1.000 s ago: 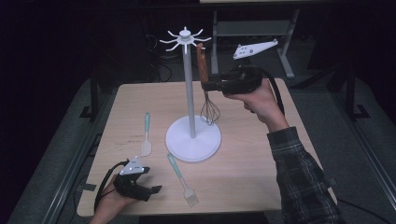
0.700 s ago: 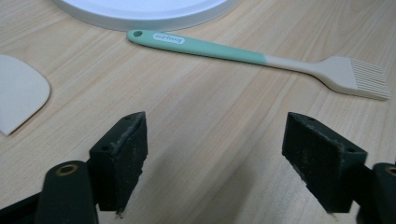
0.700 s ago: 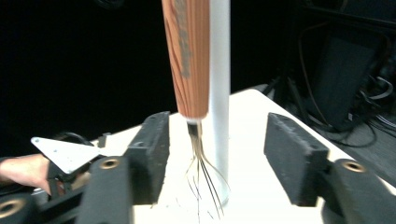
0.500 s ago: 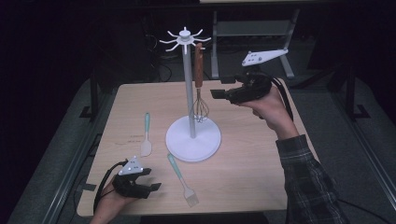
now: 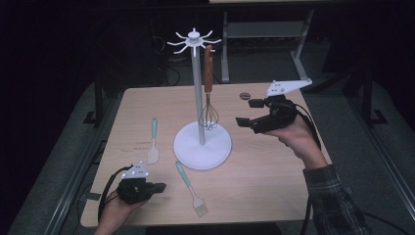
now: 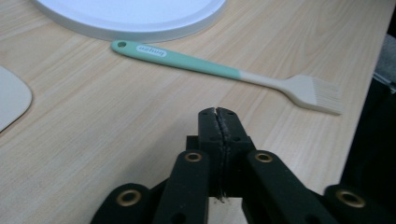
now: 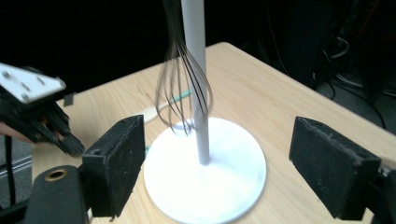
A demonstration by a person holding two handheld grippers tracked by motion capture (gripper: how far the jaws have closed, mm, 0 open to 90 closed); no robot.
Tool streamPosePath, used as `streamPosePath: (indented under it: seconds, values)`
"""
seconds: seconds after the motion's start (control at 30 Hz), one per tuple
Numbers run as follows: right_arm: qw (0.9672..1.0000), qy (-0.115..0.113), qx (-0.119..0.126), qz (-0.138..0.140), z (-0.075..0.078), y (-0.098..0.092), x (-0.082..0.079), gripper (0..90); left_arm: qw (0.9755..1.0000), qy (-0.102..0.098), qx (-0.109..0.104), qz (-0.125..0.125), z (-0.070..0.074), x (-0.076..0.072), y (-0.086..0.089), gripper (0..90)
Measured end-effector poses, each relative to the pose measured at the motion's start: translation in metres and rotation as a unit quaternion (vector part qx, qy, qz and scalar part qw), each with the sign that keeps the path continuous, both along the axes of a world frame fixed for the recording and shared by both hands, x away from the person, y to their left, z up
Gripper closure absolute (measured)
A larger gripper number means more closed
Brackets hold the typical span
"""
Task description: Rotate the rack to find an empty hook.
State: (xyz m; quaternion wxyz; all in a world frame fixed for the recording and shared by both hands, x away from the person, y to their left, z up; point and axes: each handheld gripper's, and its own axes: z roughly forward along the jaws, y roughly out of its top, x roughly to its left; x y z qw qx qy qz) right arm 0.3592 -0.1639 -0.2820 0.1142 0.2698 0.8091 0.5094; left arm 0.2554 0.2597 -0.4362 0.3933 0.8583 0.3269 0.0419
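The whisk [image 5: 209, 98] hangs from the rack [image 5: 195, 44] beside the pole, so that one is done. My right claw [image 5: 243, 113] has just been opening; its jaws stand wide with nothing between them. My left claw [image 6: 218, 113] has just closed, empty, near the brush [image 6: 224, 71]. Brush and spatula [image 5: 153, 142] lie on the table [image 5: 274, 176], left to hang.

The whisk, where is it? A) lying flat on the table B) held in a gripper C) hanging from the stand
C: the whisk hangs by its wooden handle from a hook at the top of the stand, its wires just above the white base.
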Motion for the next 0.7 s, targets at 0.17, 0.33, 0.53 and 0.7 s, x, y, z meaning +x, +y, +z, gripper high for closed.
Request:
streamPosePath:
  seconds: [0.17,0.33,0.53,0.7]
  values:
    - [0.9996,0.004,-0.013,-0.025,-0.025,-0.011,-0.015,18.0,1.0000,0.004,-0.001,-0.001,0.008,0.001,-0.002,89.7]
    - [0.9986,0.010,-0.020,-0.048,-0.053,-0.020,-0.028,17.7,0.9999,0.006,-0.011,0.001,0.021,0.005,-0.001,89.4]
    - [0.9964,0.017,-0.041,-0.072,-0.084,-0.022,-0.045,14.9,0.9998,-0.003,-0.020,0.005,0.050,0.011,0.000,89.4]
    - [0.9949,0.029,-0.056,-0.079,-0.098,-0.024,-0.051,14.1,0.9997,-0.007,-0.022,0.007,0.066,0.017,-0.001,89.5]
